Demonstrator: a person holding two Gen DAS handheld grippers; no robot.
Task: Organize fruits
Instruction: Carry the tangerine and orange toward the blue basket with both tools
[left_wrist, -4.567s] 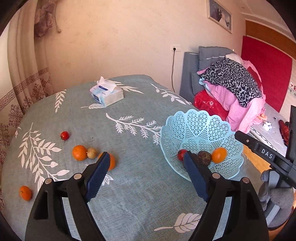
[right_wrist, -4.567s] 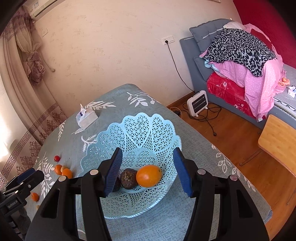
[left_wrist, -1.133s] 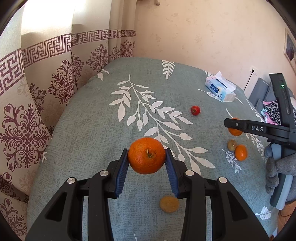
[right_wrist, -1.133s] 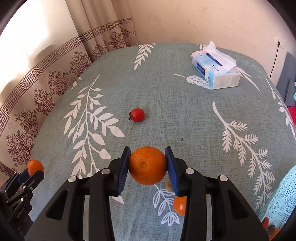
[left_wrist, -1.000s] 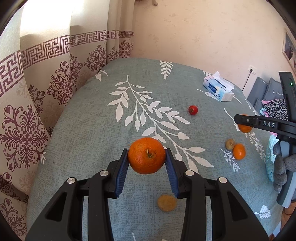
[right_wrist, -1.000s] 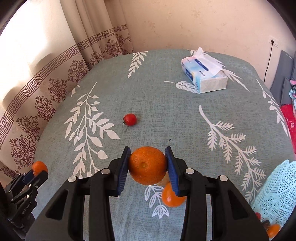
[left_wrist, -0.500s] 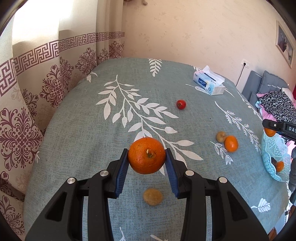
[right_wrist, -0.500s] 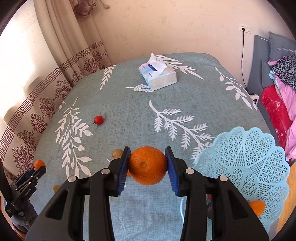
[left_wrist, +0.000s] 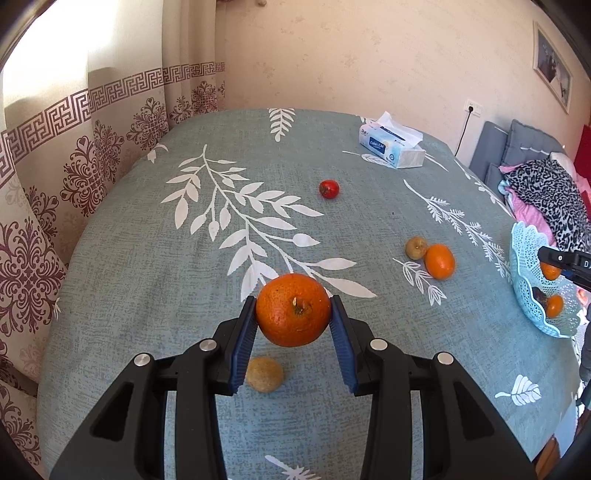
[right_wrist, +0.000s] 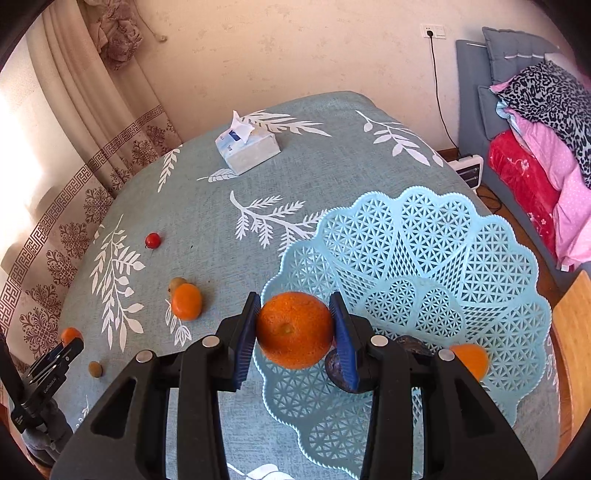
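1. Oranges were what I was sorting: one orange (right_wrist: 294, 329) sat clenched between the pads of my right claw (right_wrist: 295, 332), and a second orange (left_wrist: 293, 309) was gripped the same way in my left claw (left_wrist: 293, 321).

2. The basket (right_wrist: 461, 236) lay directly ahead of and below the right claw, its near rim just under the held fruit. In the right wrist view the orange hung over that rim, not yet over the hollow middle.

3. I judged the right hand far nearer the basket; a short push forward should have put its orange above the bowl, where a dark fruit (right_wrist: 334, 365) and another orange (right_wrist: 471, 360) already lay.

4. From the left claw the basket (left_wrist: 532, 295) lay well off to the right, near the table (left_wrist: 147, 258) edge, so that hand had most of the table to cross.

5. Fruit left on the table: a small red one (left_wrist: 329, 189), an orange (left_wrist: 439, 261) touching a small brown fruit (left_wrist: 416, 247), and a tan round fruit (left_wrist: 264, 373) just beneath the left claw.

6. The tissue box (left_wrist: 392, 146) stood at the far side, clear of both routes.

7. My worry was a release too soon, letting the orange strike the rim and roll back out.
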